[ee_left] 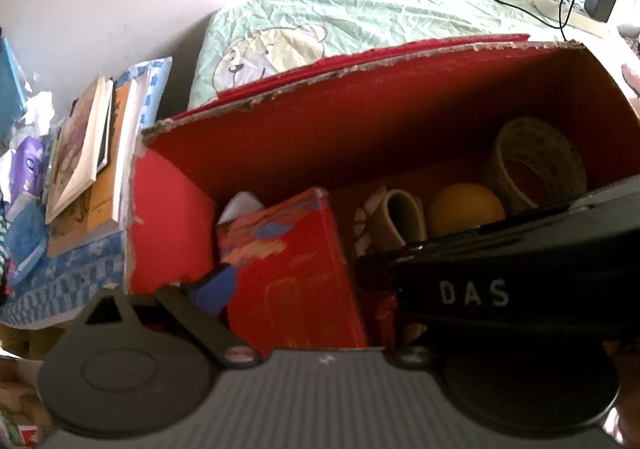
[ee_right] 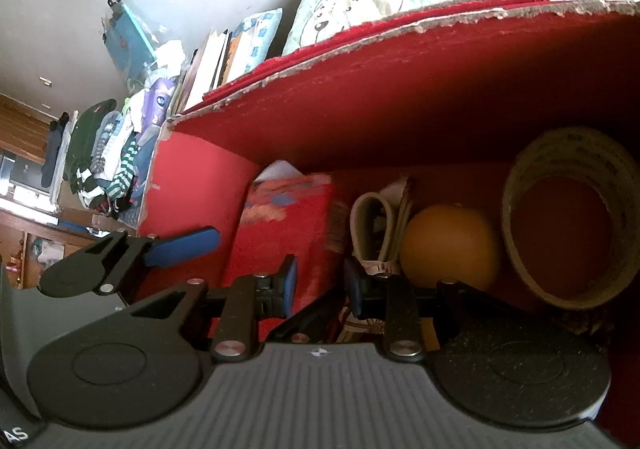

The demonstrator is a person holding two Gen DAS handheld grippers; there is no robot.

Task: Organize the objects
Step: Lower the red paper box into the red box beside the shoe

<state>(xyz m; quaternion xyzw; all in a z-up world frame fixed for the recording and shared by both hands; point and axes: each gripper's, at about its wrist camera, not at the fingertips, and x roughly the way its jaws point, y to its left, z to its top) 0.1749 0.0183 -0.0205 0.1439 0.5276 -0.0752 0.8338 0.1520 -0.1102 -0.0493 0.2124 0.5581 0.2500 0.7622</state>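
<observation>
Right wrist view looks into a red cardboard box with torn, frayed edges [ee_right: 400,89], where a smooth orange ball [ee_right: 450,245] sits between a wide roll of beige tape [ee_right: 568,217] and a folded cream strap [ee_right: 376,225]. The right gripper [ee_right: 320,285] has its blue-padded jaws parted near the lower edge of a glossy red carton [ee_right: 288,233], not clamping it. Left wrist view adds stacked books [ee_left: 92,161] and a black charger [ee_left: 600,1] on the crinkled green bedspread [ee_left: 360,13]. Only one blue pad [ee_left: 214,285] of the left gripper shows; its jaw state cannot be told.
</observation>
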